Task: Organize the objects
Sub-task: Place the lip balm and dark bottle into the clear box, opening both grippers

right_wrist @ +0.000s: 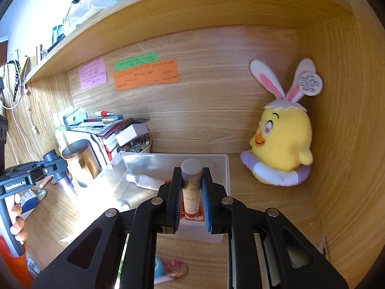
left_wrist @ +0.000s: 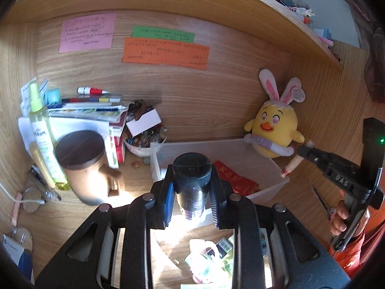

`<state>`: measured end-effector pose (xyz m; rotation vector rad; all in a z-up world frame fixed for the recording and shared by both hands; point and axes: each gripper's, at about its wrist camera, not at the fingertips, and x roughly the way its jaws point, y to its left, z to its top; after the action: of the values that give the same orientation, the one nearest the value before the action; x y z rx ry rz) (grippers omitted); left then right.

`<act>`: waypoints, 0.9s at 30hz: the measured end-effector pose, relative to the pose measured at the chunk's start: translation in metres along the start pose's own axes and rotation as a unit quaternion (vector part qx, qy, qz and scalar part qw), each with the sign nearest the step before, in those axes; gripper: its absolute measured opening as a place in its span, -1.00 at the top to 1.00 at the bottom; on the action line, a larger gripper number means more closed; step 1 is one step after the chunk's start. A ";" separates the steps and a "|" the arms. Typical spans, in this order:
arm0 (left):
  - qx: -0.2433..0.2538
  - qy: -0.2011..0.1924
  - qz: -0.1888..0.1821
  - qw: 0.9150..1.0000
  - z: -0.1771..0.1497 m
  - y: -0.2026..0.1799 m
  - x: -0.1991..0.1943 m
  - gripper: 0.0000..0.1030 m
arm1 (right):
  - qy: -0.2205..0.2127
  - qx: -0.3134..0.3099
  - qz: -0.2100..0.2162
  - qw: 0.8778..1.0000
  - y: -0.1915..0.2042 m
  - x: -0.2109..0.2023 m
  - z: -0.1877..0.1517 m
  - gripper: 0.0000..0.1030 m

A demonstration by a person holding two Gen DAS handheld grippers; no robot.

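While both sets of jaws are closed on cosmetics, a dark-capped bottle [left_wrist: 191,183] is clamped by the left gripper [left_wrist: 191,207] and a pale tube [right_wrist: 191,187] by the right gripper [right_wrist: 191,204]; ahead of each, a clear bin [right_wrist: 223,166] is seen on the desk [right_wrist: 269,216].

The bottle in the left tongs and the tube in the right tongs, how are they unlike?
The black-capped bottle is dark and wide with a broad black cap, and fills the left tongs. The pale tube is slim, cream to orange with a grey cap, and fills the right tongs less. The bottle shows purple lower down; the tube carries script lettering. Both are clamped upright, cap up, near the clear bin.
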<state>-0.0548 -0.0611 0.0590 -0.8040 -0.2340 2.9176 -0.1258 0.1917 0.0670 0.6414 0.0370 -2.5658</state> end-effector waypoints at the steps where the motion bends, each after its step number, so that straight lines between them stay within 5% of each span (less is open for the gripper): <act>1: 0.001 0.000 0.000 1.000 0.002 -0.001 0.003 0.51 | 0.004 -0.001 0.002 1.000 0.000 0.004 0.001 0.73; 27: 0.030 0.077 -0.028 0.996 -0.003 -0.014 0.107 0.51 | 0.076 -0.091 -0.067 0.991 0.028 0.078 -0.026 0.73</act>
<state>-0.1435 -0.0316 0.0056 -0.9915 -0.1518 2.7791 -0.1616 0.1353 0.0114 0.7862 0.3735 -2.5942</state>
